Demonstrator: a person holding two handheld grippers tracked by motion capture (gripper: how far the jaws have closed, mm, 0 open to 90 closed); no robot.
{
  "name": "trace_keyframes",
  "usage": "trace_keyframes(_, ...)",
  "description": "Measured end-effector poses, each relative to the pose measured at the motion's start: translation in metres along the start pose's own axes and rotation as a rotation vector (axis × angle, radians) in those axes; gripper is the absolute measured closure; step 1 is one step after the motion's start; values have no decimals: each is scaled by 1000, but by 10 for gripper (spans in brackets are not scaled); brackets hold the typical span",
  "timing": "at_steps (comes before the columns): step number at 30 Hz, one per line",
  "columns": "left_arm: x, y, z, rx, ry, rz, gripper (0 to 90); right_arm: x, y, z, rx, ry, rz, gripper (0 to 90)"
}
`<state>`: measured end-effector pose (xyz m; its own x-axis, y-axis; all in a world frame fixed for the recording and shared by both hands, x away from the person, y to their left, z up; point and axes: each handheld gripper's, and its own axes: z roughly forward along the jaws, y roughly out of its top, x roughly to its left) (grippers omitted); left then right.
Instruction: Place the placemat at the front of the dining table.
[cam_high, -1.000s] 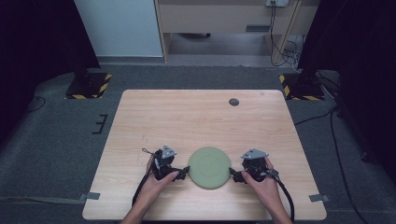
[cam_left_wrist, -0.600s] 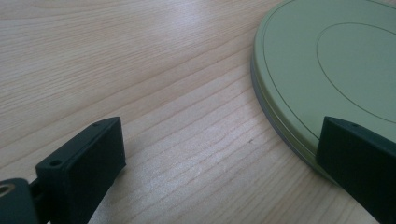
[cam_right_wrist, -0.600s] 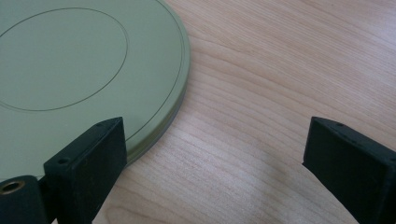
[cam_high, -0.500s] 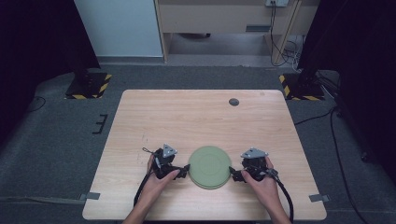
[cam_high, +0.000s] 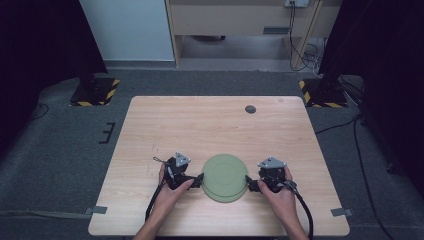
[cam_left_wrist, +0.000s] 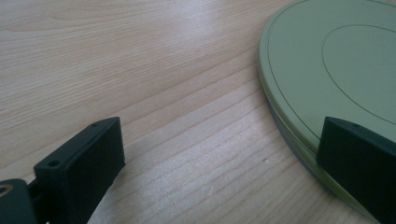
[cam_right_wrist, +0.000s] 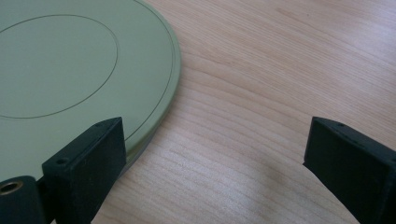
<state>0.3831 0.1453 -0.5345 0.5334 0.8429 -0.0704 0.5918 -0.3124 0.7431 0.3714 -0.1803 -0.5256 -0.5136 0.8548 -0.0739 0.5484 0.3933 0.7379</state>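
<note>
A small dark disc (cam_high: 250, 109) is lying near the far edge of the wooden surface (cam_high: 210, 130); grey tape strips (cam_high: 99, 210) are marking the floor.

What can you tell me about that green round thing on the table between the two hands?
The green disc is a flat, pale olive plate-like piece, apparently lying upside down, matte like plastic, with a raised rim line and a thin inner circle. A greyish lower edge shows beneath it. It lies flat on the wooden table, near the person's edge. The left gripper and right gripper, both open, flank its sides; one jaw of each overlaps its rim, though contact is unclear.
</note>
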Motion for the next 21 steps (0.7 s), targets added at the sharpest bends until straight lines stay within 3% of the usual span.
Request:
trace_keyframes(7, 0, -1, -4, 6, -39, 0, 25, 2, 0, -4, -9, 25, 4, 84)
trace_keyframes(21, -6, -1, -5, 12, -36, 27, 14, 7, -1, -6, 8, 38, -20, 80)
